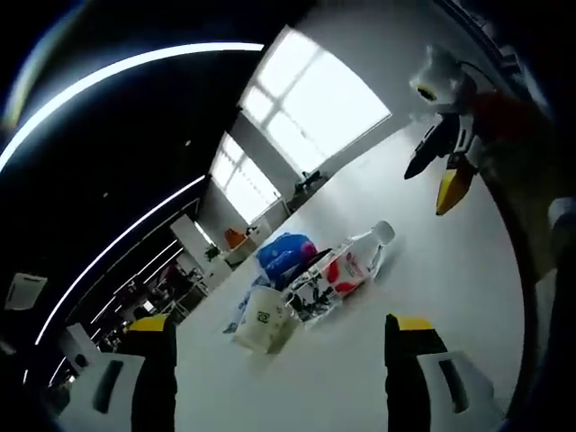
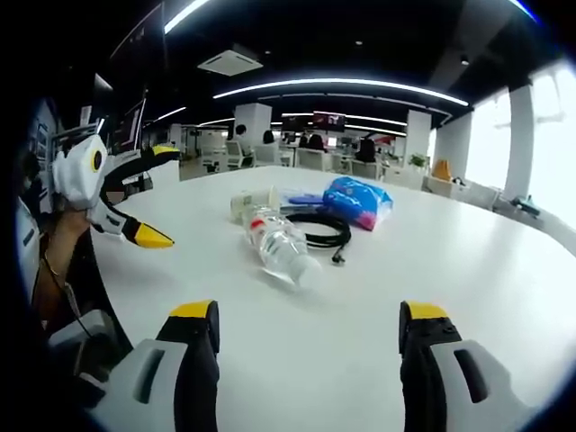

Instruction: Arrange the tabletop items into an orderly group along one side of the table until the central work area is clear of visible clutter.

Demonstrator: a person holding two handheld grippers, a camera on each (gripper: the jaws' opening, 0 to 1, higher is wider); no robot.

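Both grippers hover with jaws spread, holding nothing: right gripper, left gripper. The plastic bottle lies on its side mid-counter (round, so it could roll), touching the black cable; nudging could drag both.

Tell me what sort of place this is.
Probably an open-plan office: a large white table, rows of desks with chairs behind it, strip ceiling lights, and big windows.
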